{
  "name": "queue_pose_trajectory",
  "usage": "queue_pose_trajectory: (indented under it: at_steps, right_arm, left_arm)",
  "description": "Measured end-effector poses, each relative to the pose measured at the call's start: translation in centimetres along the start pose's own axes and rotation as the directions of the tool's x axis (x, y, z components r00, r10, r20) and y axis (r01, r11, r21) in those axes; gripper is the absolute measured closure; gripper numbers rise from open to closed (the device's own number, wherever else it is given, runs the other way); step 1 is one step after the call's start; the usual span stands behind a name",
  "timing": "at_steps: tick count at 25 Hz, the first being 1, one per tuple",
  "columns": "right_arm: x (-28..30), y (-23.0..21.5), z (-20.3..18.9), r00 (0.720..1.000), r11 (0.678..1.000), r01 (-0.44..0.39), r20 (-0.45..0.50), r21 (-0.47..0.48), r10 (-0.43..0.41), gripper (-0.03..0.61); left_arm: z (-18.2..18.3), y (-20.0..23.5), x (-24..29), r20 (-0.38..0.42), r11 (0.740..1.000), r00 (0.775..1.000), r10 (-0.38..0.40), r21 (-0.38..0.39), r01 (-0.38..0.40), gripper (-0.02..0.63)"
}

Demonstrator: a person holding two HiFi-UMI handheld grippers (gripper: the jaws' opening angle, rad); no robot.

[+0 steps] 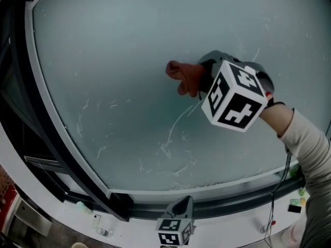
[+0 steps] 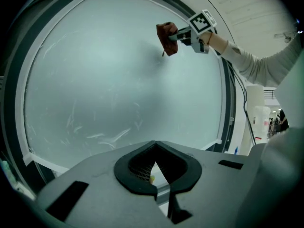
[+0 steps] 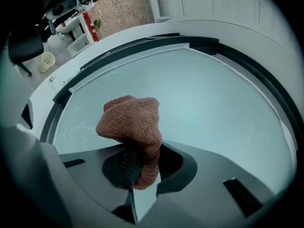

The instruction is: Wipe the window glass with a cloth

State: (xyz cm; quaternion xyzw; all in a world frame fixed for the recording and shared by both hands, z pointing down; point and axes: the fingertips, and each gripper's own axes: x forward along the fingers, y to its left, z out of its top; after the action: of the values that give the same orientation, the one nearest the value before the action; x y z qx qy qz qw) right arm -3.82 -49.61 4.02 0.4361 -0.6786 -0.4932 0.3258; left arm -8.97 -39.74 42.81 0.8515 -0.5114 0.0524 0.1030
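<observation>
no legible text, labels or numbers

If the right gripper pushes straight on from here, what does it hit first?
The glass. The right gripper points at it, and its cloth leads, so the cloth would press on it first; whether it touches now is unclear.

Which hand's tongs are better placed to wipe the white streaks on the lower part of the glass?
Right. The right tongs grip the cloth at the window glass, just above the streaks. The left tongs are shut on nothing, low by the frame.
</observation>
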Motion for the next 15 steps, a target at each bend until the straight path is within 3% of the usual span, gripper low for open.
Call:
queue_pose_trajectory:
  at_steps: [7, 15]
  right_arm:
    - [-1.9, 12.3, -7.2, 0.988, 0.990, -0.137, -0.071, -0.007, 0.137, 0.531]
    - [-0.9, 28.0, -16.9, 0.906, 0.935, -0.355, -0.251, -0.011, 0.341, 0.531]
  left_arm:
    - [-0.4, -0.2, 0.4, -0.001, 1.000, 1.000, -0.012, -0.011, 0.012, 0.609]
    - [-0.8, 0.4, -0.5, 0.001, 0.999, 1.000, 0.017, -0.031, -0.017, 0.609]
